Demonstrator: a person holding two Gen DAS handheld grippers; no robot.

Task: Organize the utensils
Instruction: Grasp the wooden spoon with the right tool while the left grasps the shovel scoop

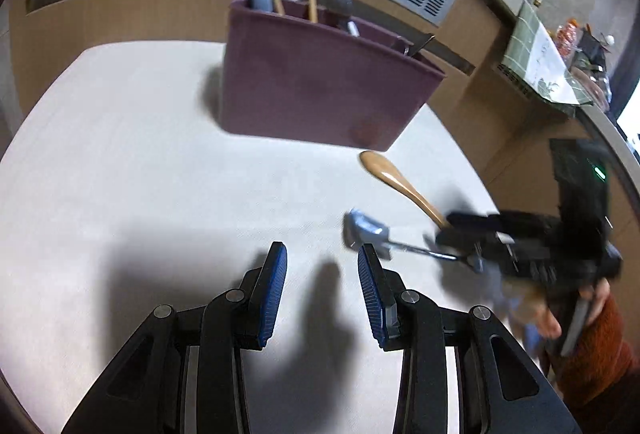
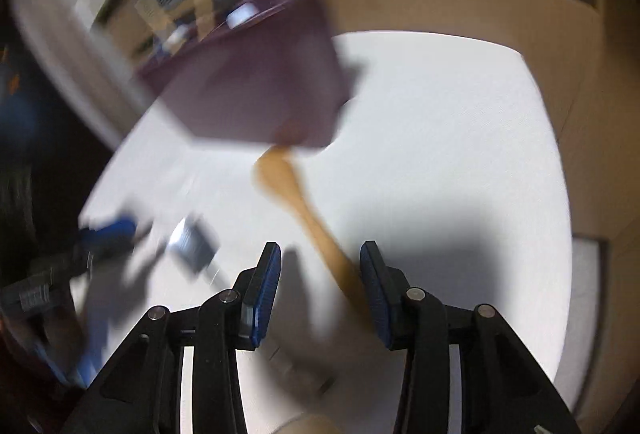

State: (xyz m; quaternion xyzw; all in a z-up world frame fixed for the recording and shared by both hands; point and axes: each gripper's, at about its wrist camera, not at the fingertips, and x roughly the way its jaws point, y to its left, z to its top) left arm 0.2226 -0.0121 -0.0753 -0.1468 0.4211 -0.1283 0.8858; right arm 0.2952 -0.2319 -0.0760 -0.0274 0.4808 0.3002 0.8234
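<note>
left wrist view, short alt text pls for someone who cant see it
The open left gripper hovers over a white table, facing a purple utensil holder. Right of it, the right gripper reaches a wooden spoon and a small metal spatula.

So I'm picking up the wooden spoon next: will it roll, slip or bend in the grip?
The wooden spoon looks one-piece and glossy, so probably stiff but a bit slick. Its slim handle seems easy to pinch, and the wide bowl should stop rolling. The right gripper is open around the handle.

Left tool [image 1: 322,266] open; wooden spoon [image 1: 394,180] apparently touching right tool [image 1: 460,238].
</note>
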